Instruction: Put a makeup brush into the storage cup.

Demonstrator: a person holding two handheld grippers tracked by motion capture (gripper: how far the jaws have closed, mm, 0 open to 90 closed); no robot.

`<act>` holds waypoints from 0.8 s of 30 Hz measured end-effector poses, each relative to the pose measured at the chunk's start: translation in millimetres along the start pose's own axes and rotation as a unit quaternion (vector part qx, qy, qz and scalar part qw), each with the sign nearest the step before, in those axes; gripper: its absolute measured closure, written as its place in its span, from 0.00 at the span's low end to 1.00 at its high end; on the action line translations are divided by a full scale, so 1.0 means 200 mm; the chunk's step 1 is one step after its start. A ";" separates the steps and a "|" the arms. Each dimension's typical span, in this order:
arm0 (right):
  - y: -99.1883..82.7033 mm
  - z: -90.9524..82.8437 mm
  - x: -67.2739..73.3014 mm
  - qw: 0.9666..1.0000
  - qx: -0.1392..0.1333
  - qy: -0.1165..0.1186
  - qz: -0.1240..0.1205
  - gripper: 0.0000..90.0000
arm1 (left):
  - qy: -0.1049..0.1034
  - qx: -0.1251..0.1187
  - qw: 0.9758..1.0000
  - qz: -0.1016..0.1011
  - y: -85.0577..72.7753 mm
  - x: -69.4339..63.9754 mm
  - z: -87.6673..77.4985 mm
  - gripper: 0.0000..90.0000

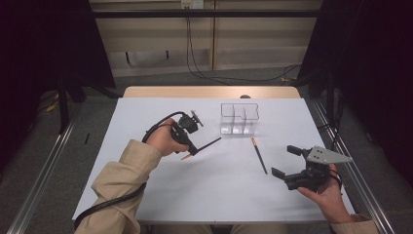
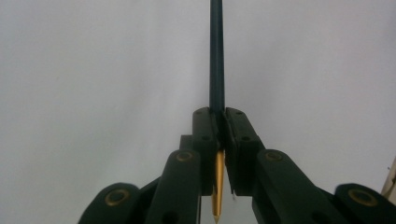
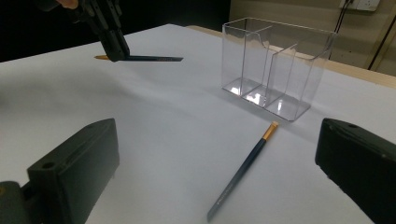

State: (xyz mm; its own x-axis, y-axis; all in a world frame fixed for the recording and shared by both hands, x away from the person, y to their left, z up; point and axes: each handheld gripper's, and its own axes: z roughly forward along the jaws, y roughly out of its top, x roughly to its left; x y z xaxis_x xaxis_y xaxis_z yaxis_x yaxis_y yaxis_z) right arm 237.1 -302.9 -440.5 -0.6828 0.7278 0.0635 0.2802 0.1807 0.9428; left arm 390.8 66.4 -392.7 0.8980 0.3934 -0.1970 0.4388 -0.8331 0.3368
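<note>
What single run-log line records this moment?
left gripper: shut on dark pencil, lifted | right gripper: open, nothing held | second pencil: flat on table | clear organizer: nothing inside

Beige sleeves point(image 1: 122, 181), black gripper point(image 1: 194, 152) with brass screws, black cable point(image 1: 109, 202)

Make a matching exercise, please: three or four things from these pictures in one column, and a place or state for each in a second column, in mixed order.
Things:
1. left gripper
2. right gripper
3. clear organizer
4. pencil on the table

States:
A. lies flat on the white sheet, in nobody's grip
B. jaws wide apart, nothing between them
C. stands upright, all compartments empty
D. jaws shut on a dark pencil with a gold tip

Pairs: 1-D, 2-B, 3-C, 4-A
</note>
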 end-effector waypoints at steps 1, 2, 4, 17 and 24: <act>0.00 0.00 0.00 1.000 0.000 0.000 0.000 0.00 | 0.000 0.000 1.000 0.000 0.00 0.00 0.00 0.93; 0.00 0.00 0.00 1.000 0.000 0.002 -0.002 0.00 | -0.004 -0.002 1.000 0.006 0.02 -0.02 0.00 0.93; 0.00 0.01 0.01 1.000 0.004 0.007 -0.001 0.00 | -0.005 -0.003 1.000 0.009 0.02 -0.03 0.00 0.93; 0.03 0.09 0.01 0.998 0.048 0.045 -0.001 0.00 | -0.018 -0.002 0.999 0.043 0.06 -0.12 0.02 0.93; 0.05 0.14 0.00 0.996 0.064 0.055 -0.004 0.00 | -0.030 -0.005 0.998 0.055 0.08 -0.16 0.02 0.93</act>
State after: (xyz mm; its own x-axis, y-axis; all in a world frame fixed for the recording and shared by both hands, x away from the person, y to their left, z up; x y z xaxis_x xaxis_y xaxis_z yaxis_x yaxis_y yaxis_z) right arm 259.3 -283.1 -441.1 -0.7533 0.6501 0.0990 0.3540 0.2741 0.8942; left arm 369.8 38.9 -385.2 0.9373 0.2759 -0.2129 0.3386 -0.8654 0.3693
